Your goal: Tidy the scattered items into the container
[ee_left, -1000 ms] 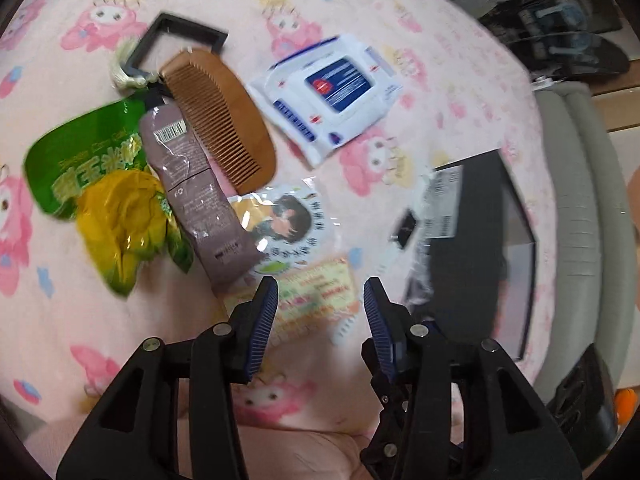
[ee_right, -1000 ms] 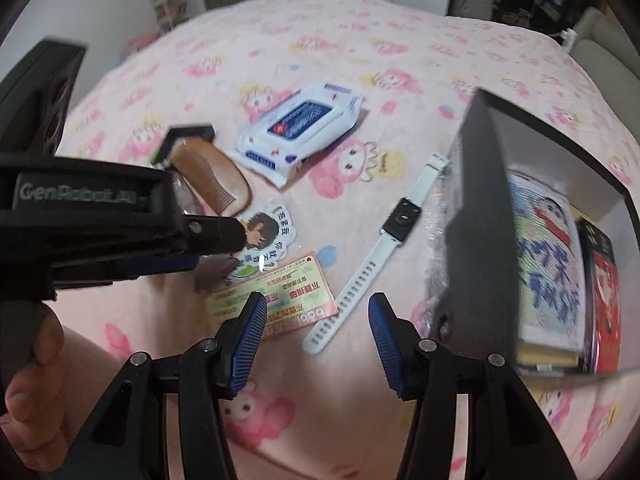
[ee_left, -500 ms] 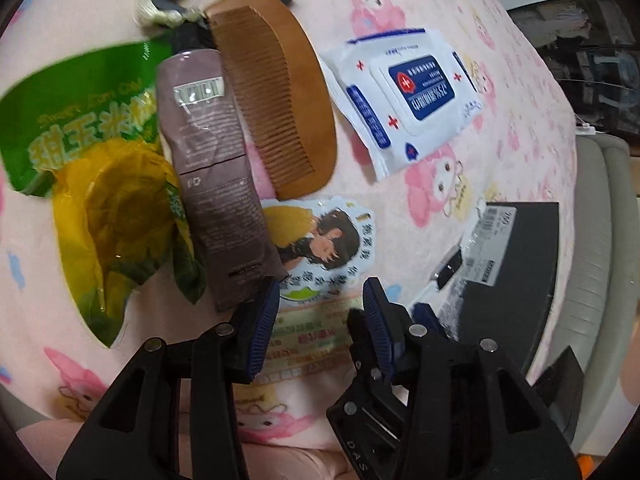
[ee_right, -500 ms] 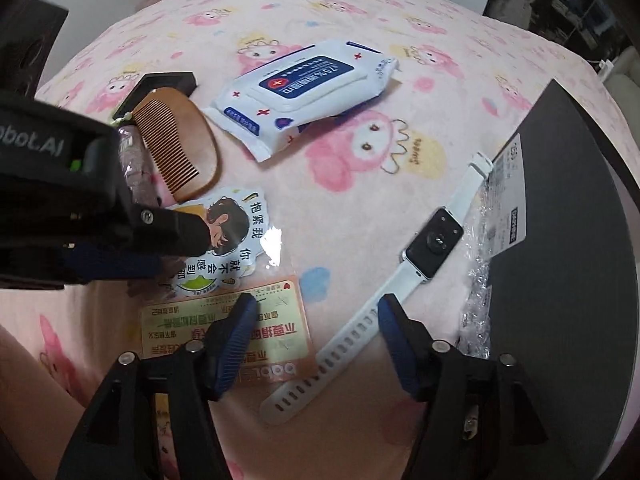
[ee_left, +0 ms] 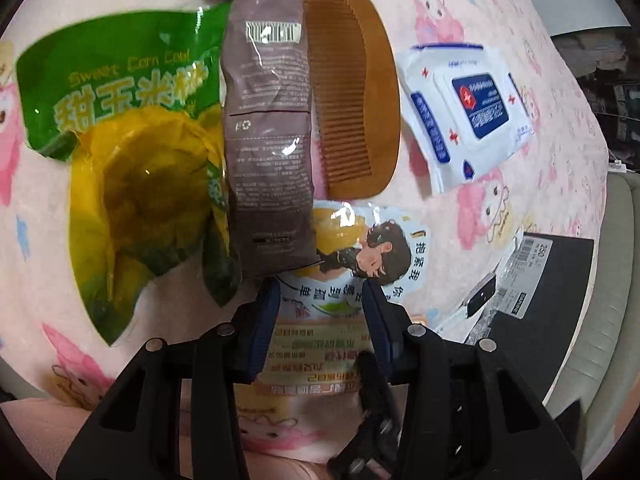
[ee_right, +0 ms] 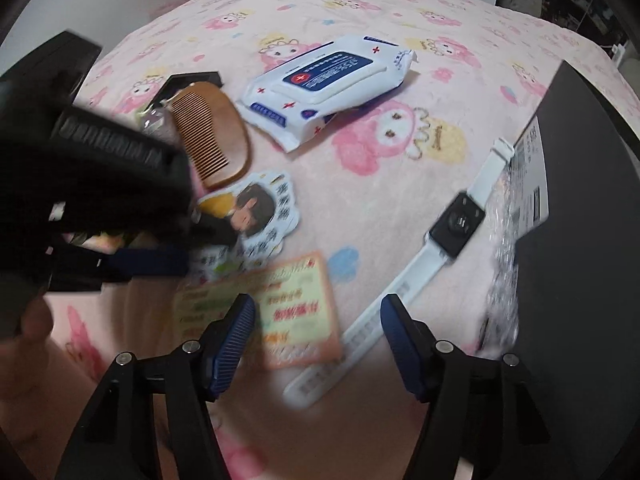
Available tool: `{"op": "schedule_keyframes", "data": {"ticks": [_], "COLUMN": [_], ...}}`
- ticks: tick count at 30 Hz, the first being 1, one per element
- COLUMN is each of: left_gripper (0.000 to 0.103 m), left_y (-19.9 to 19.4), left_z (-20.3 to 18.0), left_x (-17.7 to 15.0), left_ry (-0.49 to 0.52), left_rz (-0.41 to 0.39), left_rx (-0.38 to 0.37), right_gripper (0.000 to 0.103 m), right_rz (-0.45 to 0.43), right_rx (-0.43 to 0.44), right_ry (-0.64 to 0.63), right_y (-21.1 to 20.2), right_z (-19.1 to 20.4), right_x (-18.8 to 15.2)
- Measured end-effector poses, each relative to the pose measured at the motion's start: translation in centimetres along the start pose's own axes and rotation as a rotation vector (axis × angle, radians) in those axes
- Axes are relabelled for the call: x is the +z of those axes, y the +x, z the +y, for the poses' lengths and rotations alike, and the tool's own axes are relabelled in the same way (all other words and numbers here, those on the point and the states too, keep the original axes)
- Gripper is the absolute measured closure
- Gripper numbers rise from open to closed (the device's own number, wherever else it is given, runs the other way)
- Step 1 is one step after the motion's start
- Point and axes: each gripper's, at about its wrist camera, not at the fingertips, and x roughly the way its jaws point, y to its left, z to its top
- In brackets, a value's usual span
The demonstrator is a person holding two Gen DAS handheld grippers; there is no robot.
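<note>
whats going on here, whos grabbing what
A person with a gripper in each hand is tidying items off a pink cartoon bedspread into a black box. The left gripper is open, low over the cartoon sticker, just below the purple tube. The right gripper is open above the orange card and white watch. Nothing is gripped yet; the comb and wipes pack lie untouched.

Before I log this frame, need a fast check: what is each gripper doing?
Left gripper: open, holding nothing, jaws over the cartoon sticker.
Right gripper: open, empty, above the coupon card and white watch.
</note>
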Motion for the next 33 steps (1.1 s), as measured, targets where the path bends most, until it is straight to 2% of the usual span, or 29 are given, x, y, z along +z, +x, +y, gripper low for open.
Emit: {"op": "schedule_keyframes", "data": {"ticks": [6, 8, 10, 13, 19, 21, 22, 25, 30, 31, 33], "left_gripper": [0.059, 0.058, 0.058, 0.058, 0.057, 0.055, 0.051, 0.050, 0.051, 0.052, 0.051], "left_y": [-1.2, -1.4, -1.0, -0.2, 0.4, 0.4, 0.4, 0.2, -0.1, -0.3, -0.7], "left_z": [0.5, 0.4, 0.3, 0.0, -0.1, -0.2, -0.2, -0.3, -1.0, -0.5, 0.2], "left_x": [-0.3, -0.5, -0.8, -1.3, -1.0, -0.9, -0.9, -1.0, -1.2, -1.5, -1.8], "left_ry": [-0.022, -0.015, -0.009, -0.009, -0.024, -0.024, -0.024, -0.024, 0.009, -0.005, -0.037], "left_rz": [-0.039, -0.046, -0.027, 0.008, 0.002, -0.001, -0.002, -0.007, -0.003, -0.009, -0.026], "left_rx": [-0.085, -0.065, -0.036, -0.006, 0.008, -0.010, -0.020, -0.061, -0.160, -0.158, -0.092], "right_gripper": [0.041, 0.041, 0.041, 0.041, 0.041, 0.053, 0.062, 0.070, 0.074, 0.074, 0.074], "right_rz": [0.015, -0.030, -0.086, -0.080, -0.068, -0.064, -0.066, -0.067, -0.045, -0.036, -0.012], "right_rx": [0.068, 0.037, -0.041, -0.030, -0.010, -0.001, 0.010, 0.019, 0.059, 0.080, 0.127], "right_ry": [-0.013, -0.001, -0.004, -0.015, -0.036, -0.043, -0.047, -0.067, -0.066, -0.063, -0.064], "right_y": [-1.5, -2.6, -3.3, -2.5, -0.7, -0.3, -0.4, -0.7, -1.3, -1.6, -2.2], "right_z": [1.0, 0.6, 0.1, -0.2, -0.9, -1.0, -0.6, 0.3, 1.0, 1.0, 1.0], "right_x": [-0.1, 0.5, 1.0, 1.0, 1.0, 0.8, 0.2, -1.0, -1.8, -2.0, -2.4]}}
